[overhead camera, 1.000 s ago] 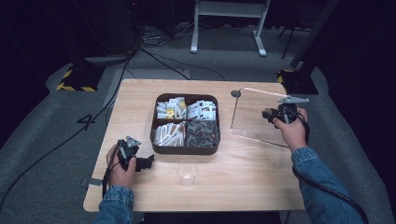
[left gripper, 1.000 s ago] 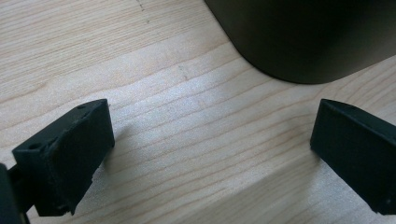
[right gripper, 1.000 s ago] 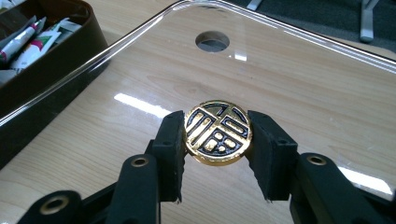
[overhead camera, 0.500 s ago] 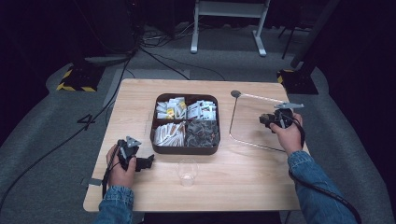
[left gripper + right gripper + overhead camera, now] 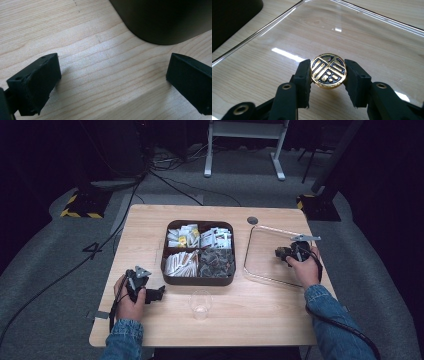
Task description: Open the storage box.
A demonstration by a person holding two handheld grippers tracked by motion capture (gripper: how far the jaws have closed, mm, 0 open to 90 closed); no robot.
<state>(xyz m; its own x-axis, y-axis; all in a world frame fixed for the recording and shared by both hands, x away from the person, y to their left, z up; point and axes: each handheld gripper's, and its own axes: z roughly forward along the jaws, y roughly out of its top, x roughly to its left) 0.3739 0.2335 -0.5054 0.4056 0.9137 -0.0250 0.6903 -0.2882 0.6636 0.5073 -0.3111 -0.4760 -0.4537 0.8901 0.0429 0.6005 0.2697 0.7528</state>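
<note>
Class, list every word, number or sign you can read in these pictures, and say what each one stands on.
"4": marked on the grey floor left of the table.
Gold and black knob of the clear lid, between the right gripper pads: an ornamental sign like a Chinese character; I cannot read it.
Packets in the brown tray: print too small to read.
</note>
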